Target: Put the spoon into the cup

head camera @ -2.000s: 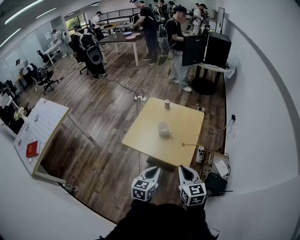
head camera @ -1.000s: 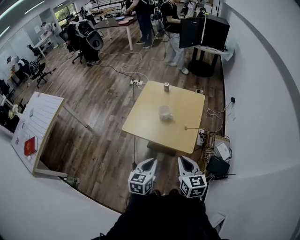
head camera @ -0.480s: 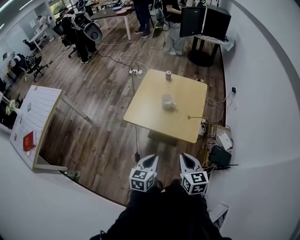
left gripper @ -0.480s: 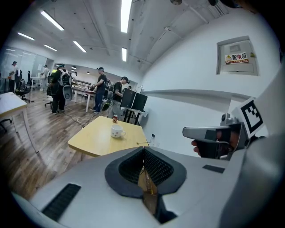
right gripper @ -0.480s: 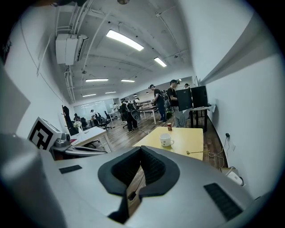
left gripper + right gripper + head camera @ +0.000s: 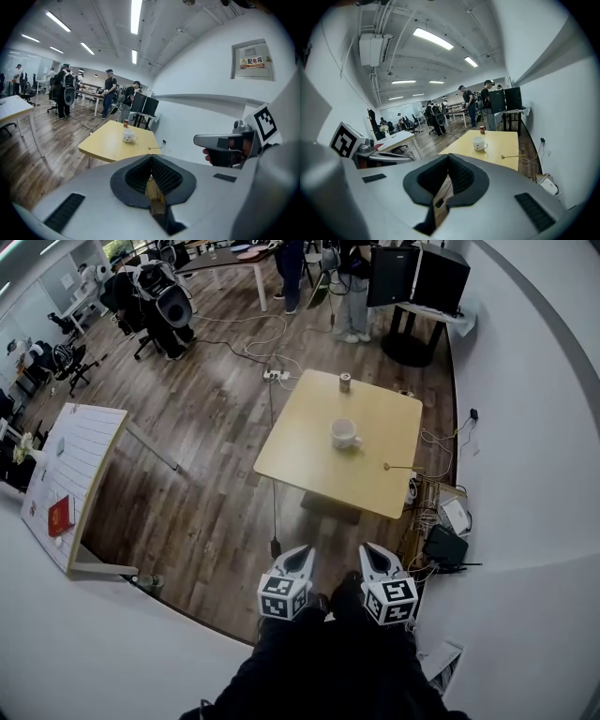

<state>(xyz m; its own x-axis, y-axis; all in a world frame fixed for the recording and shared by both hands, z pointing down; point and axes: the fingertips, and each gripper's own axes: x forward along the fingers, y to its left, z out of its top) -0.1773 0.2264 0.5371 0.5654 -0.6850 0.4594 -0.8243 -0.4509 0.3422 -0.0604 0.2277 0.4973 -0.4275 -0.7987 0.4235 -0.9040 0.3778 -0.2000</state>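
A white cup (image 6: pixel 346 433) stands near the middle of the yellow table (image 6: pixel 302 454), well ahead of me. The spoon (image 6: pixel 401 466) lies on the table's right side, apart from the cup, near the front right edge. Both show small in the left gripper view as the cup (image 6: pixel 128 136) and spoon (image 6: pixel 156 148), and in the right gripper view as the cup (image 6: pixel 478 143) and spoon (image 6: pixel 511 156). My left gripper (image 6: pixel 302 552) and right gripper (image 6: pixel 367 549) are side by side low in the head view, short of the table, both shut and empty.
A small red can (image 6: pixel 345 382) stands at the table's far edge. Cables, a power strip (image 6: pixel 277 375) and boxes (image 6: pixel 448 532) lie on the wooden floor round the table. A white wall runs along the right. A white desk (image 6: pixel 77 474) is at the left; people stand far back.
The table has shifted up and a little right in the head view. Both grippers stay side by side at the bottom, still shut and empty.
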